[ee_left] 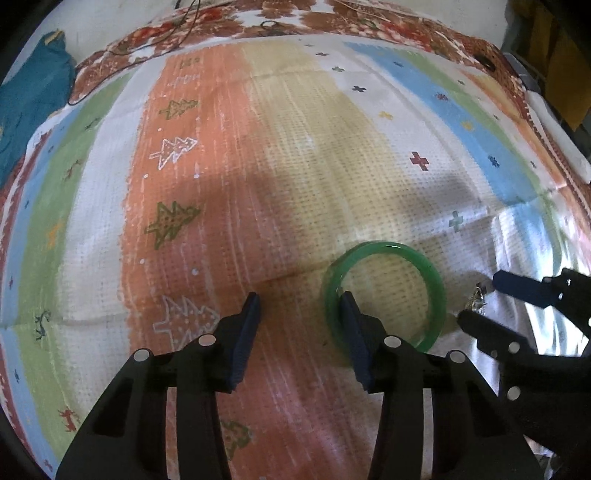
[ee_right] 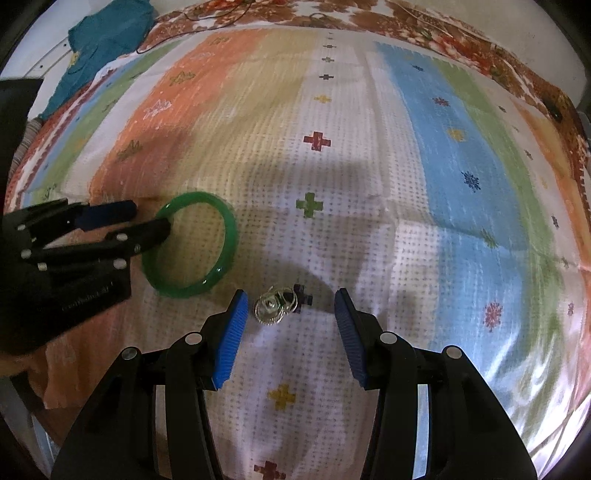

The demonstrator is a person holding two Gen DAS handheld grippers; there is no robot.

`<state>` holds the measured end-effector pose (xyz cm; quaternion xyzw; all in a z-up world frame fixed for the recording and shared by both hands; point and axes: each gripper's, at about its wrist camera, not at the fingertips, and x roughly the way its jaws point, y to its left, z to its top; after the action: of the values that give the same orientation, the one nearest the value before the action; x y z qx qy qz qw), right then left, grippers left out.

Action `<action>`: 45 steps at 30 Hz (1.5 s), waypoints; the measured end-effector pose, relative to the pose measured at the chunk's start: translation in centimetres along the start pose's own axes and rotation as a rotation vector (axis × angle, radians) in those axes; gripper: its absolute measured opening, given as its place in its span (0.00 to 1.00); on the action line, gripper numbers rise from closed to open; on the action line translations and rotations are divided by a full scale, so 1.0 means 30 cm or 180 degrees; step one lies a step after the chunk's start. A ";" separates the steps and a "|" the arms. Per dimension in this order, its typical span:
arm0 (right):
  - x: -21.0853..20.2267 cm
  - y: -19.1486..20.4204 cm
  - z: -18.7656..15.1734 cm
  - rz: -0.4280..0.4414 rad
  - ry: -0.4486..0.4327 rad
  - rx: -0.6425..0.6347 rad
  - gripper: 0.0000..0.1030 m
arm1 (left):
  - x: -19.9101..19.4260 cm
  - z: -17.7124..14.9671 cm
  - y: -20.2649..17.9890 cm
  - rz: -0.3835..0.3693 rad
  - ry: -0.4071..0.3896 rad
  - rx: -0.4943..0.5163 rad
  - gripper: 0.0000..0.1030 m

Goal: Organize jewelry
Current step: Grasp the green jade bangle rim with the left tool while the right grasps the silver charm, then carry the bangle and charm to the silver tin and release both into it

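Note:
A green bangle (ee_left: 436,280) lies flat on the striped cloth; it also shows in the right wrist view (ee_right: 231,229). My left gripper (ee_left: 301,301) is open, with its right finger inside the ring and its left finger outside, straddling the bangle's near-left rim. A small silver ring-like jewel (ee_right: 275,304) lies on the white stripe just right of the bangle; it also shows in the left wrist view (ee_left: 476,299). My right gripper (ee_right: 290,297) is open around the jewel, which sits close to its left finger. Neither gripper holds anything.
The striped patterned cloth (ee_left: 258,166) covers a soft bed-like surface. A teal cloth (ee_left: 29,99) lies at the far left. A thin dark cord (ee_left: 177,33) lies along the far edge. The cloth's near-left corner (ee_right: 55,387) ends beside my left gripper.

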<state>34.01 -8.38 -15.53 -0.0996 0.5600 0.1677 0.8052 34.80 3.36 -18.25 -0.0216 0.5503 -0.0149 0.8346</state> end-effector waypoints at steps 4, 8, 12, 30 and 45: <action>0.009 0.002 0.007 -0.0001 0.0018 0.0013 0.47 | -0.001 -0.003 -0.009 0.0040 -0.0009 0.0055 0.18; 0.006 -0.009 0.006 -0.0016 0.0025 0.0066 0.29 | 0.002 -0.015 -0.010 0.0135 -0.0052 0.0097 0.09; 0.006 -0.025 0.003 -0.0029 0.0023 0.0109 0.16 | -0.005 -0.012 -0.011 0.0130 -0.0028 0.0110 0.08; -0.130 -0.016 -0.041 -0.0123 -0.0207 -0.0022 0.15 | -0.174 -0.025 -0.026 0.0238 -0.0108 0.0023 0.07; -0.252 0.017 -0.072 -0.0113 -0.0427 -0.0059 0.15 | -0.327 -0.065 -0.030 0.0244 -0.0217 -0.0104 0.07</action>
<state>29.55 -9.85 -9.20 -0.1055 0.5014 0.1649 0.8428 29.15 2.90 -9.96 -0.0146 0.5222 0.0269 0.8523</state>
